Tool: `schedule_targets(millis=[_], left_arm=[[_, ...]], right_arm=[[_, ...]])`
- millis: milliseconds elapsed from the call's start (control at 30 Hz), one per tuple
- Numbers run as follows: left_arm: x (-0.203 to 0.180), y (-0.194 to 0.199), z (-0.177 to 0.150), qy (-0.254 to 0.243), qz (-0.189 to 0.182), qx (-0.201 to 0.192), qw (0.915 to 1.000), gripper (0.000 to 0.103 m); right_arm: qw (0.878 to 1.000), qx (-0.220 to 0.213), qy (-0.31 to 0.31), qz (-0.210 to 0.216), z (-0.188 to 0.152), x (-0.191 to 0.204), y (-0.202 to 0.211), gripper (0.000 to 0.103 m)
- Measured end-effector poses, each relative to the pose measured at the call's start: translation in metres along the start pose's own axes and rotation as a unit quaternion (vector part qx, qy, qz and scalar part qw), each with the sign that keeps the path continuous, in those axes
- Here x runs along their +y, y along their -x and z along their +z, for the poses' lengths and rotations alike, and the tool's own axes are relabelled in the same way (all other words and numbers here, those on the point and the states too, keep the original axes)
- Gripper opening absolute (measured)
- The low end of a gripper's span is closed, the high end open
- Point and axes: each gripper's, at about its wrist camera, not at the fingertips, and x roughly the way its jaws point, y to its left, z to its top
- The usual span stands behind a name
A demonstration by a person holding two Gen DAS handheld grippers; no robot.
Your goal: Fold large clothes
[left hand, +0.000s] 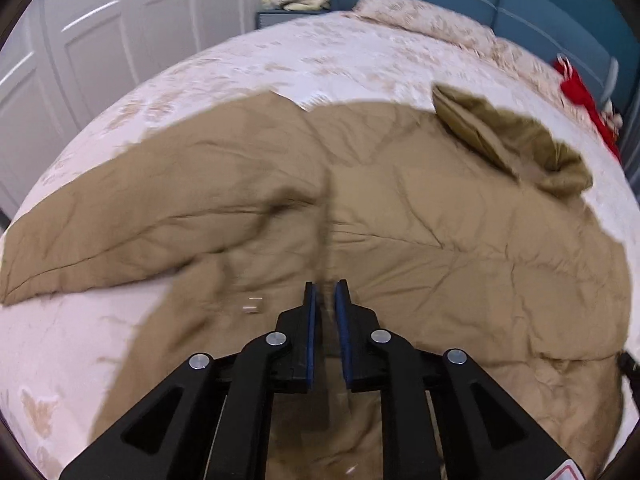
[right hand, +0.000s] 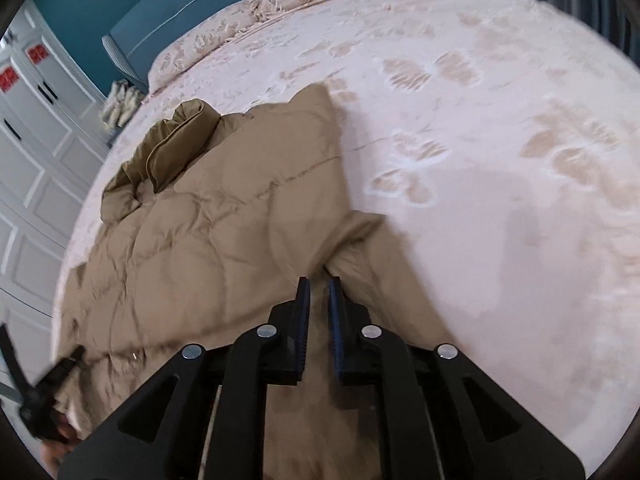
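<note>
A large tan puffer jacket [left hand: 400, 220] lies spread on the bed, its hood [left hand: 500, 136] bunched at the far right and one sleeve [left hand: 120, 232] stretched out to the left. My left gripper [left hand: 325, 286] sits over the jacket's middle seam near the hem, jaws nearly together with tan fabric between the blue pads. In the right wrist view the same jacket [right hand: 220, 220] fills the left half, hood [right hand: 176, 148] at the far end. My right gripper [right hand: 318, 282] is at the jacket's right edge, jaws narrow, with fabric bunched between them.
The bed cover [right hand: 480, 160] is pale pink with a leaf pattern. A blue headboard [left hand: 540, 12] stands behind, with a red garment [left hand: 580, 96] near it. White wardrobe doors [left hand: 80, 40] are at the left. A hand [right hand: 60, 436] shows at the lower left.
</note>
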Motion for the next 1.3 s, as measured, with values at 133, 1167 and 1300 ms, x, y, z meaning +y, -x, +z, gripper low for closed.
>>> schedule_targets(millis=[133,1167,1300], left_arm=[[0.001,0.040,0.011,-0.012,0.028,-0.061,0.9976,0.016],[-0.120,-0.039,-0.036,-0.099,-0.031,-0.053,0.9932,0.016],[-0.122,-0.040,-0.039,-0.101,-0.028,-0.060,0.9927,0.016]], right_arm=[[0.996,-0.061,0.052,-0.033,-0.009,0.014,0.048,0.012],[0.983,-0.034,0.179,0.013,-0.063,0.106,-0.039,0.010],[0.982,-0.045,0.185,0.006,-0.067,0.108,-0.041,0.010]])
